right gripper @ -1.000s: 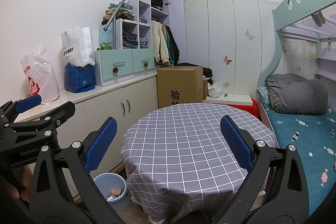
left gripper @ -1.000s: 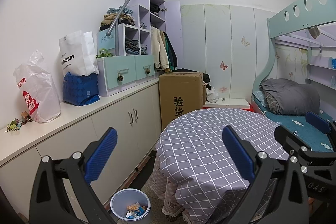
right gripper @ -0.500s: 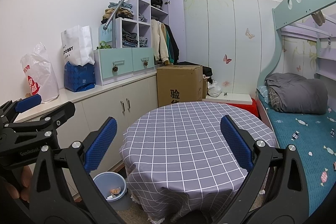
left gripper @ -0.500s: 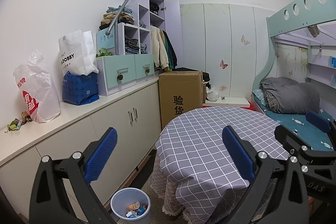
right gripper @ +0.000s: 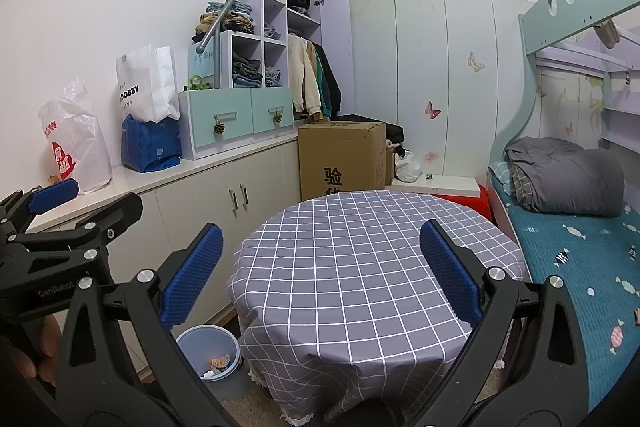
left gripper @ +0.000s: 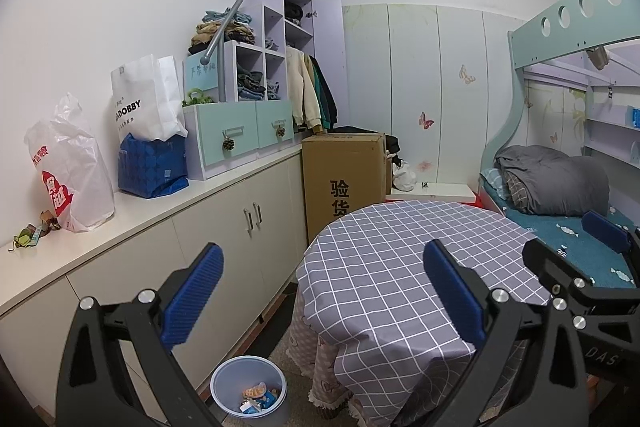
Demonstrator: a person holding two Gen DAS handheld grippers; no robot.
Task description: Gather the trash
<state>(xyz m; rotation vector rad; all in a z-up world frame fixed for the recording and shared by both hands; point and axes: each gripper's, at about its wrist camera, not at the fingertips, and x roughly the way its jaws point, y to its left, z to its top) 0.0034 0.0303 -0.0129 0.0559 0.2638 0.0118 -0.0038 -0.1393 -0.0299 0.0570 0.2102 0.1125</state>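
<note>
A pale blue waste bin stands on the floor between the cabinets and the round table, with several scraps of trash inside. My left gripper is open and empty, held above the bin and the table's left edge. My right gripper is open and empty too, over the table's near side. The round table has a grey checked cloth with nothing on it. A small crumpled wrapper lies on the counter at far left.
White cabinets with a counter run along the left wall, carrying a white plastic bag, a paper bag and a blue bag. A cardboard box stands behind the table. A bunk bed fills the right side.
</note>
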